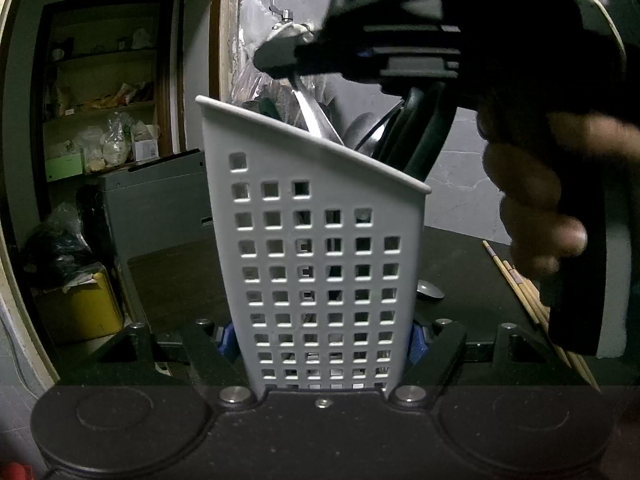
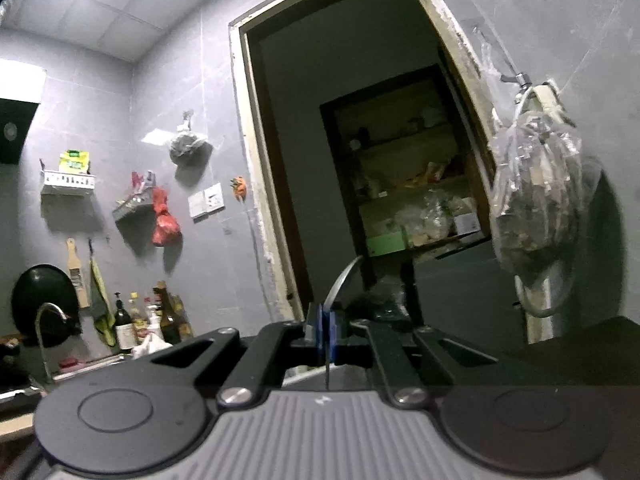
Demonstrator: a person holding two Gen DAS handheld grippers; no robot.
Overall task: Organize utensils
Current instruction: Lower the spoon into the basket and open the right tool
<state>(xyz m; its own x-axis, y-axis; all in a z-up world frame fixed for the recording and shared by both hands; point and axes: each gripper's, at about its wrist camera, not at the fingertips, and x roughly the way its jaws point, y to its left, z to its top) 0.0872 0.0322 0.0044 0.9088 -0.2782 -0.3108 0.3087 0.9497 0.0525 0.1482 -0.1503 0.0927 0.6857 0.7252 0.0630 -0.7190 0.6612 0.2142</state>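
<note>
A white perforated utensil holder (image 1: 312,240) stands upright on the dark table (image 1: 180,280). My left gripper (image 1: 320,342) is shut on it, its blue pads (image 1: 226,340) pressing both lower sides. Dark utensils show through the holes. Just above the holder's rim hovers my right gripper (image 1: 276,62), held by a hand (image 1: 532,208). It is shut on a thin metal utensil (image 1: 318,118) whose lower end reaches down into the holder. In the right wrist view the right gripper (image 2: 326,334) pinches the metal utensil (image 2: 340,284) edge-on, with its upper end curving up.
Wooden chopsticks (image 1: 520,292) and a spoon (image 1: 430,291) lie on the table right of the holder. A grey cabinet (image 1: 160,196) and a yellow bin (image 1: 80,308) stand beyond the table's left edge. A plastic bag (image 2: 536,200) hangs on the wall by the doorway.
</note>
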